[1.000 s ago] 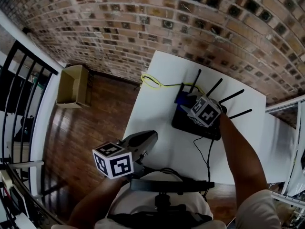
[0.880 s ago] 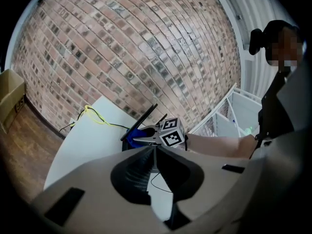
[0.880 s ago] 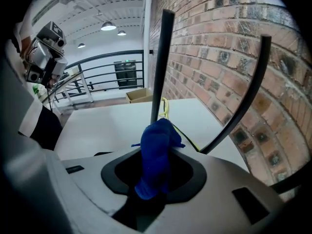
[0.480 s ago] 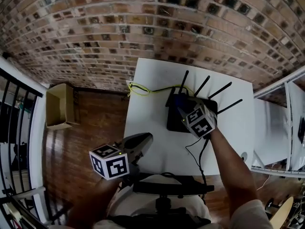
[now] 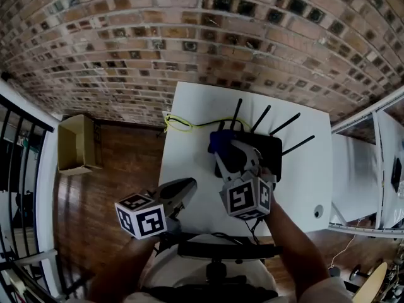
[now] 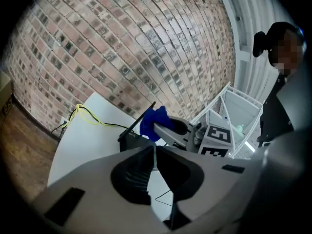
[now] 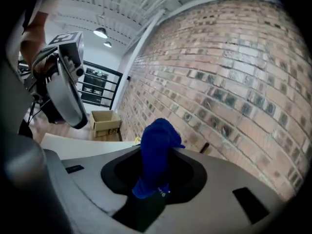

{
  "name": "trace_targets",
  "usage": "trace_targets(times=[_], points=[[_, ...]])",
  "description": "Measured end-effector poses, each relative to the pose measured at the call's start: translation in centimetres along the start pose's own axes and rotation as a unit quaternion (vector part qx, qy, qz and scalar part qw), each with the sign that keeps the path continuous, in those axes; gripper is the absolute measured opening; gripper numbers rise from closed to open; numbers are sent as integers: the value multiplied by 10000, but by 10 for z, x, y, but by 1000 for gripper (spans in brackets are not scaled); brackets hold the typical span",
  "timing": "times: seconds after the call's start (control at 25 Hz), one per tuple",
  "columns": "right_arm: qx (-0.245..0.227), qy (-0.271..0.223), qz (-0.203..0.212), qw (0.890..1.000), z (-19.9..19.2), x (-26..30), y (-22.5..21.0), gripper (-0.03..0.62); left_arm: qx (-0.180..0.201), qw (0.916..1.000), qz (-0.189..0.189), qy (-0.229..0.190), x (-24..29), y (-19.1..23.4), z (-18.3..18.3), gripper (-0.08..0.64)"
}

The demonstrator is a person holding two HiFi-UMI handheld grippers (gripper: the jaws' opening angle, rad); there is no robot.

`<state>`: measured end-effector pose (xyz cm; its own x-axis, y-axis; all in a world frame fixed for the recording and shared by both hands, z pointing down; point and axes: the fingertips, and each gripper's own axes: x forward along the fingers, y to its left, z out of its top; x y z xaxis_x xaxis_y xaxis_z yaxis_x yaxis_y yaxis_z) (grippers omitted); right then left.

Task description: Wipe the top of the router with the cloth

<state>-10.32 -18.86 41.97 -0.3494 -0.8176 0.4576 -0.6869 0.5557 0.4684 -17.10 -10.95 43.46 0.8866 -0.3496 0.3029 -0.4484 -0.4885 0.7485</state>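
The router point(image 5: 271, 149) sits on the white table point(image 5: 189, 163), about midway between its left and right edges and closer to the far edge, which runs along the brick wall point(image 5: 189, 36). Its four antennas point(image 5: 284, 124) fan out toward the table's far right corner. My right gripper point(image 5: 228, 151) hangs over the router's left part, and its jaws are clamped on the blue cloth point(image 5: 219, 141). In the right gripper view the cloth stands up between the two jaws as a bunched wad, pinched low down with most of it sticking out past the tips. From the head view the wad lies over the router's far left corner; I cannot tell whether it touches the black top or hangs just above it. My left gripper point(image 5: 187, 188) is well apart from the router, above the table's near left corner. Its jaws are pressed together with nothing between them, and they point across the table toward the router. A yellow cable point(image 5: 180, 122) loops near the table's far left corner, and a thin black cable point(image 5: 255, 221) trails off the near edge. A cardboard box point(image 5: 76, 144) stands on the wooden floor point(image 5: 120, 169) beyond the table's left edge, near the wall.
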Motion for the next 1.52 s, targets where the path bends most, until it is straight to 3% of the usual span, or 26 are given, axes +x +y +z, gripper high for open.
trace_targets(times=[0.16, 0.32, 0.6, 1.04, 1.52], points=[[-546, -410, -265, 9973, 27, 3, -8, 135, -52, 9999, 96, -121, 2, 2, -1, 34], [-713, -117, -447, 9964, 17, 22, -5, 134, -146, 9997, 164, -144, 2, 3, -5, 34], [-114, 537, -393, 9977, -14, 50, 10, 134, -201, 9991, 300, -243, -6, 11, -1, 34], [294, 1358, 300, 9898, -77, 82, 51, 133, -248, 9989, 314, -244, -14, 22, -2, 34], [280, 1833, 615, 9807, -98, 87, 68, 135, -234, 9988, 358, -237, -13, 20, -5, 34]])
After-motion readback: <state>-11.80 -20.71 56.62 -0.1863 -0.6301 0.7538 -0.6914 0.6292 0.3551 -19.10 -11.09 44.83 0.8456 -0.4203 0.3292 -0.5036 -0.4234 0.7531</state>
